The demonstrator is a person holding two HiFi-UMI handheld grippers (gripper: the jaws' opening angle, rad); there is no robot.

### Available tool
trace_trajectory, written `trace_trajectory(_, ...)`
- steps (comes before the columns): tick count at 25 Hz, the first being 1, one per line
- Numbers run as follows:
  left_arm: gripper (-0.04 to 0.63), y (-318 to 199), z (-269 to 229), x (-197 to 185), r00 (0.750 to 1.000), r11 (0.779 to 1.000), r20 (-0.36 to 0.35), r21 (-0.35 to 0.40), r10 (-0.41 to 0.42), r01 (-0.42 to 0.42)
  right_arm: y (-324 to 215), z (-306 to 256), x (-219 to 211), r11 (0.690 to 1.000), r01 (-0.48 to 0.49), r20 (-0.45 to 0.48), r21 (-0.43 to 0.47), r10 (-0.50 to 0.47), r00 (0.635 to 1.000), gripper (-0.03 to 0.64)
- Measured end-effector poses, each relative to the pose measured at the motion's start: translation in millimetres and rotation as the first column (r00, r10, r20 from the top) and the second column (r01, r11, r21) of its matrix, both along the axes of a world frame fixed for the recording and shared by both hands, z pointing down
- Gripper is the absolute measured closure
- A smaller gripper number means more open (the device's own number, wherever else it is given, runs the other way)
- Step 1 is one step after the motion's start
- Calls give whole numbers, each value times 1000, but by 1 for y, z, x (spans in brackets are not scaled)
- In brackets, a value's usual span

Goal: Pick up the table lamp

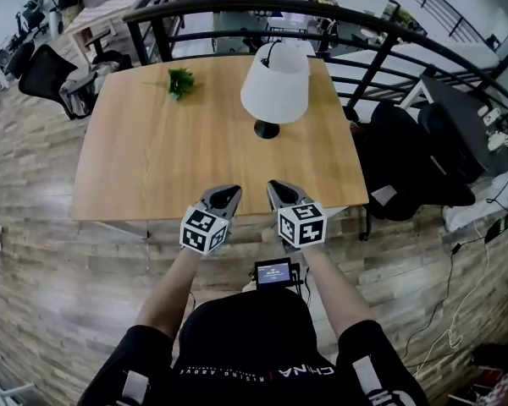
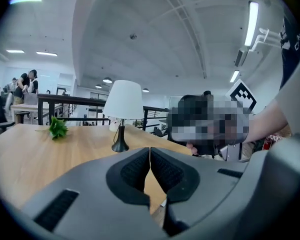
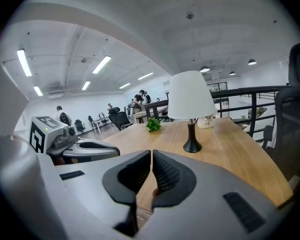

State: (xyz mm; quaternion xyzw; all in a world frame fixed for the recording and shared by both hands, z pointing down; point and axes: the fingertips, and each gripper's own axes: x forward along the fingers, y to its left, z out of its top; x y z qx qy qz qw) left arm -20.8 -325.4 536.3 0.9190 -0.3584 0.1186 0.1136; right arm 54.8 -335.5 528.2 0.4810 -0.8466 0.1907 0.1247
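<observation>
While left hand-held gripper, right hand-held gripper sit closed, empty; table lamp well ahead.

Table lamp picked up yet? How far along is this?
Nothing is done yet: the table lamp stands upright on the table, untouched. Both the left hand-held gripper and right hand-held gripper are shut and empty at the near edge. Remaining: reach it, open, grasp, lift.

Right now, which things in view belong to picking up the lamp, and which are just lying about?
Job in hand: table lamp; left gripper and right gripper, both shut, empty.
Lying about: green plant sprig; black office chair.
</observation>
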Motion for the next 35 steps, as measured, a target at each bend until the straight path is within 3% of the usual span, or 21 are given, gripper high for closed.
trace_trajectory(5, 575, -48, 2, 39, 1000, 1000, 14, -8, -15, 15, -46, 6, 35, 1000, 22, -3, -13, -22, 1000, 579)
trace_trajectory(10, 575, -76, 4, 51, 999, 1000, 32, -13, 6, -5, -77, 8, 42, 1000, 14, 22, -25, -14, 1000, 579)
trace_trajectory(24, 575, -87, -2, 37, 993, 994, 25, -18, 112, -112, -84, -2, 23, 996, -86, 34, -14, 87, 996, 578)
trace_trajectory(35, 575, -82, -9, 46, 990, 990, -37, -33, 138, -139, -79, -2, 30, 995, -104, 21, -14, 104, 994, 578)
